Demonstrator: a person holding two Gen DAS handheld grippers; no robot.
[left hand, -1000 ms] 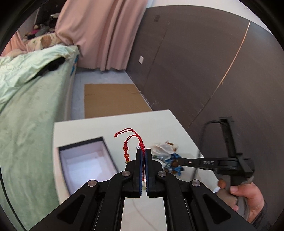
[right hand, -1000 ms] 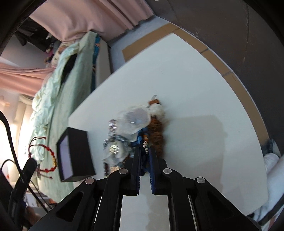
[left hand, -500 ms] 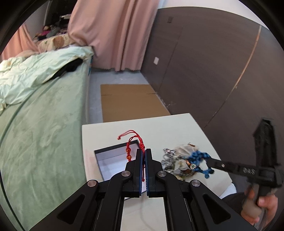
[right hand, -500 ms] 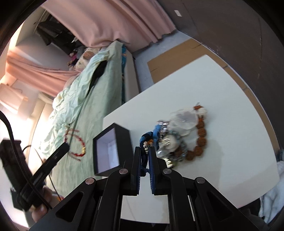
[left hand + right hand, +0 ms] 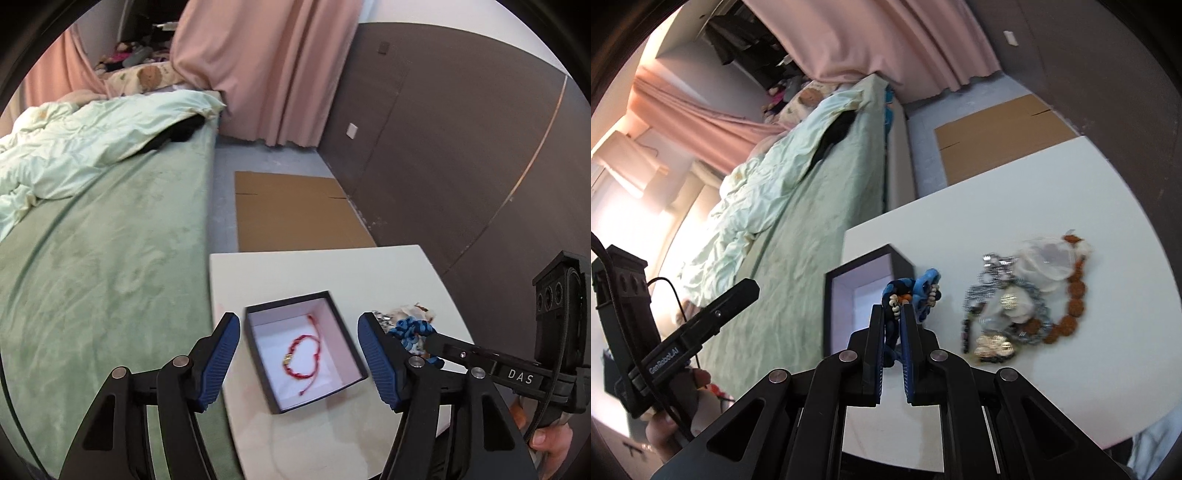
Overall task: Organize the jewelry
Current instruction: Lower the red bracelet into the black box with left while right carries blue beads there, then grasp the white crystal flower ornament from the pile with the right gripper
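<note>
A black box with a white lining [image 5: 328, 303] stands on the white table [image 5: 314, 273]. A red cord bracelet [image 5: 301, 356] lies inside it. My left gripper [image 5: 297, 356] is open above the box, empty. My right gripper [image 5: 892, 325] is shut on a blue braided bracelet [image 5: 918, 291] with white beads and holds it just right of the box [image 5: 834, 295]. The blue bracelet also shows in the left wrist view [image 5: 412, 330]. A pile of other jewelry [image 5: 1023, 299] lies on the table to the right, with brown beads and silver chains.
A bed with green covers [image 5: 99, 236] runs along the table's left side. Flat cardboard [image 5: 295, 214] lies on the floor beyond the table. A dark wall panel [image 5: 443, 147] stands on the right. The table's near edge is close below my grippers.
My left gripper has opened and the red bracelet has dropped into the box. My right gripper has lifted the blue bracelet off the pile and carried it left toward the box.
</note>
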